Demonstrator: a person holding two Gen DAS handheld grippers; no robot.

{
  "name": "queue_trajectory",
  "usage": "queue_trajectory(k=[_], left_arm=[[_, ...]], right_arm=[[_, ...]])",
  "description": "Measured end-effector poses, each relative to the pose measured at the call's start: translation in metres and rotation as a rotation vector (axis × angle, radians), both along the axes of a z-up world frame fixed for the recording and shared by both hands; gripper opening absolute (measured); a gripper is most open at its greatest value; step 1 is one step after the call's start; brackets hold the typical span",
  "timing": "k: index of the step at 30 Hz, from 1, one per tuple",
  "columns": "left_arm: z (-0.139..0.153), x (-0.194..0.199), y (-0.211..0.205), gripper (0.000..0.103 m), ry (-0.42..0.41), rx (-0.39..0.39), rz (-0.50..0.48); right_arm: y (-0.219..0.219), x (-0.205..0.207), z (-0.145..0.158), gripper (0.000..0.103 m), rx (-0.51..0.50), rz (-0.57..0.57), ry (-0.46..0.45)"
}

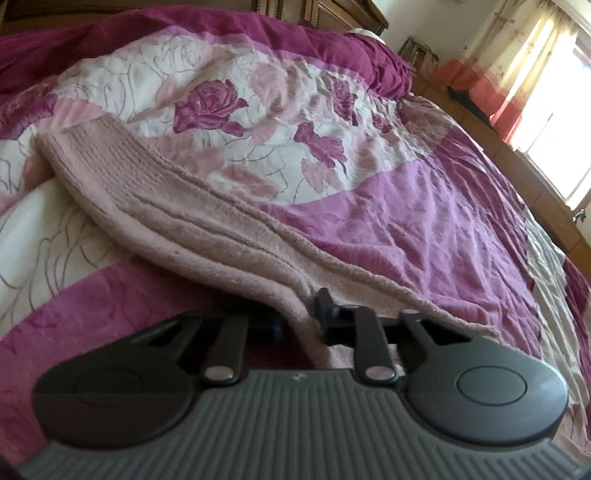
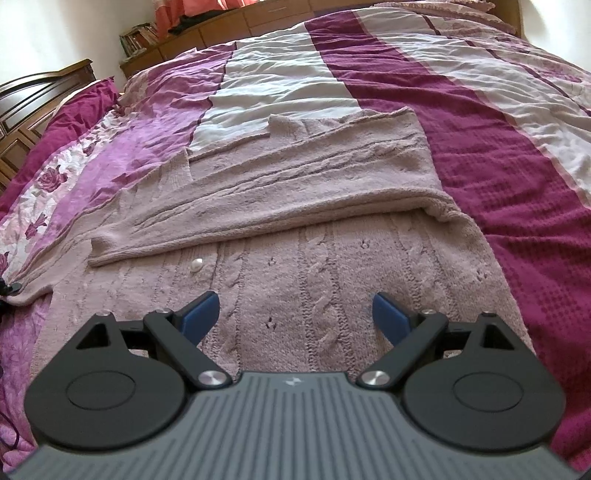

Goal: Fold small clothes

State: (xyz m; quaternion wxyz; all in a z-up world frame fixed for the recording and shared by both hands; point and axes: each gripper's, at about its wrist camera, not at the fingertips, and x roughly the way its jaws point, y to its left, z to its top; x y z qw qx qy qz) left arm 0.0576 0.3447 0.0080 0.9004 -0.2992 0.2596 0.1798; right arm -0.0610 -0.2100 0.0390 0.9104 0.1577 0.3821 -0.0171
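Note:
A pale pink cable-knit cardigan [image 2: 295,295] lies spread on the bed, with one sleeve [image 2: 280,206] folded across its body and a white button [image 2: 196,264] showing below that sleeve. My right gripper [image 2: 295,314] hovers just above the knit, open, blue pads wide apart with nothing between them. In the left wrist view my left gripper [image 1: 303,317] is shut on a bunched edge of the cardigan's other sleeve [image 1: 177,206], which stretches away to the upper left. The fabric covers the left fingertip.
The bed carries a magenta, pink and white rose-print quilt [image 1: 424,206]. A wooden headboard [image 2: 33,96] stands at the left of the right wrist view. A low wooden cabinet [image 2: 221,26] and curtains [image 1: 517,74] line the far wall by a bright window.

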Motion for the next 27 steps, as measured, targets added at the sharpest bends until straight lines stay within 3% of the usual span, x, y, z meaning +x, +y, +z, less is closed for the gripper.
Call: queue_trajectory(k=[3,9,14,27], left_arm=[[0.009,-0.006,-0.001,0.012,-0.026,0.016,-0.008],[0.047,-0.013,-0.030,0.010,-0.103,0.150,-0.088],[0.075,-0.015,-0.061,0.010,-0.166,0.216,-0.157],[0.112,-0.011,-0.144,0.010,-0.269,0.195,-0.338]], right_arm=[[-0.001,0.000,-0.001,0.094,0.005,-0.001,0.001],[-0.003,-0.001,0.000,0.094,0.016,-0.002,-0.007],[-0.005,-0.002,0.000,0.094,0.026,-0.004,-0.013],[-0.015,-0.006,-0.001,0.094,0.053,-0.026,-0.031]])
